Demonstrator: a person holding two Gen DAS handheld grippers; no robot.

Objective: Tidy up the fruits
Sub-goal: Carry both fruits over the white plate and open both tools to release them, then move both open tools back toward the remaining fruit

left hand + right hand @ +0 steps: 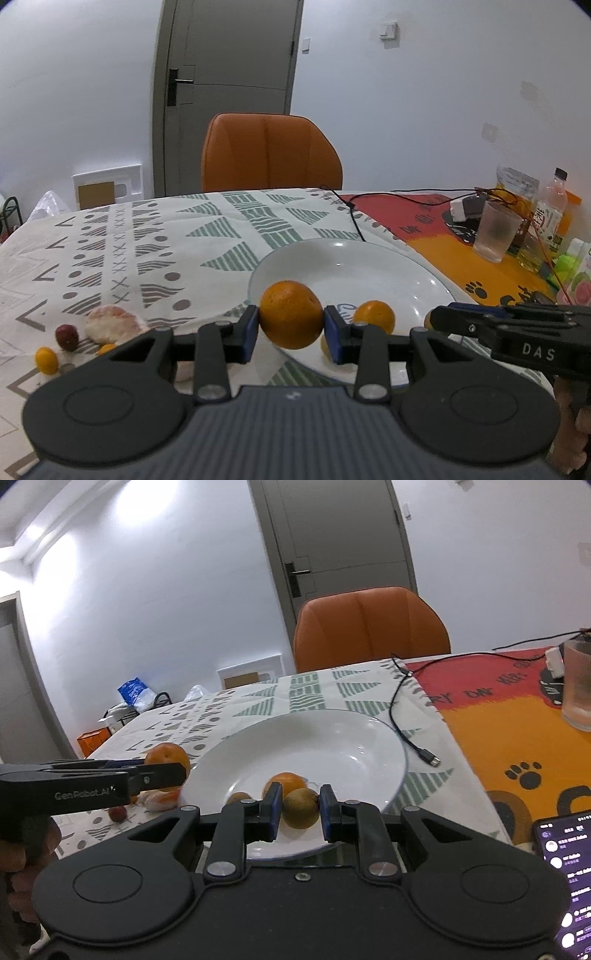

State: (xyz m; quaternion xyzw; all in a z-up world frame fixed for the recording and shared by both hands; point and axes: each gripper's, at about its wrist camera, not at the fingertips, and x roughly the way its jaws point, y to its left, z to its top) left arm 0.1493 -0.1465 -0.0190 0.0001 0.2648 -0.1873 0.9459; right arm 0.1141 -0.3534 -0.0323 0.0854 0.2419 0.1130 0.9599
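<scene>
My left gripper (291, 326) is shut on a large orange (291, 310), held over the near left rim of a white plate (369, 262). A small orange (373, 315) lies in the plate, and a yellowish fruit (325, 347) shows partly behind the right finger. My right gripper (301, 812) is shut on a small brown-green round fruit (301, 806) above the plate's (332, 734) near side. Beyond it in the plate lie an orange (286, 780) and a small brown fruit (239, 796). The left gripper (177, 771) reaches in from the left.
On the patterned cloth left of the plate lie a peeled tangerine (114, 323), a red date (67, 336) and small kumquats (46, 360). A black cable (406, 720), a frosted cup (496, 232), bottles (550, 210) and a lit phone (565, 878) are on the right. An orange chair (269, 155) stands behind the table.
</scene>
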